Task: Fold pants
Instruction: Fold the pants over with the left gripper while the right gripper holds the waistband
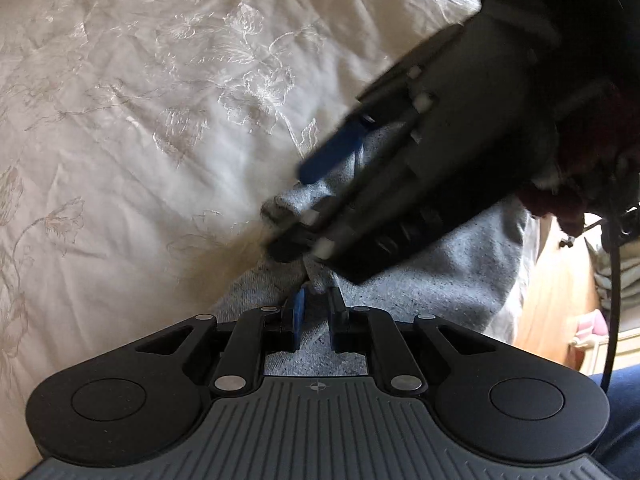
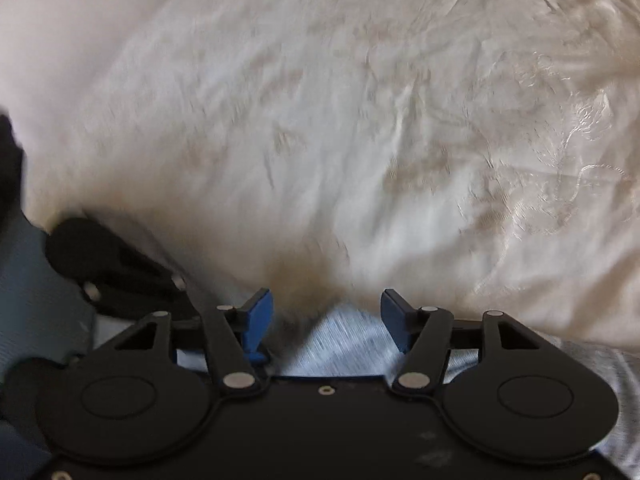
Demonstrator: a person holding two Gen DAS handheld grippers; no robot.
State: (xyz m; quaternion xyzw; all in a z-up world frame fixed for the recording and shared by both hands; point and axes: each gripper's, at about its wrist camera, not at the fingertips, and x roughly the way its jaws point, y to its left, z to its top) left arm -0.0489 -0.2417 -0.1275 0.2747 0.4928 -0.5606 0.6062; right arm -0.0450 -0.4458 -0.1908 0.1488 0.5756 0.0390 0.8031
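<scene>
Left gripper (image 1: 316,308), black with blue pads, is pinching a fold of the heather-grey knit pants (image 1: 420,280), jaws clenched on the fabric. Right gripper (image 2: 326,320) is hanging released, jaws spread, pants corner (image 2: 348,340) lying between the pads untouched. Pants are lying on the cream floral-embroidered bedspread (image 1: 140,120), at its near edge. No readable writing or labels showing.
</scene>
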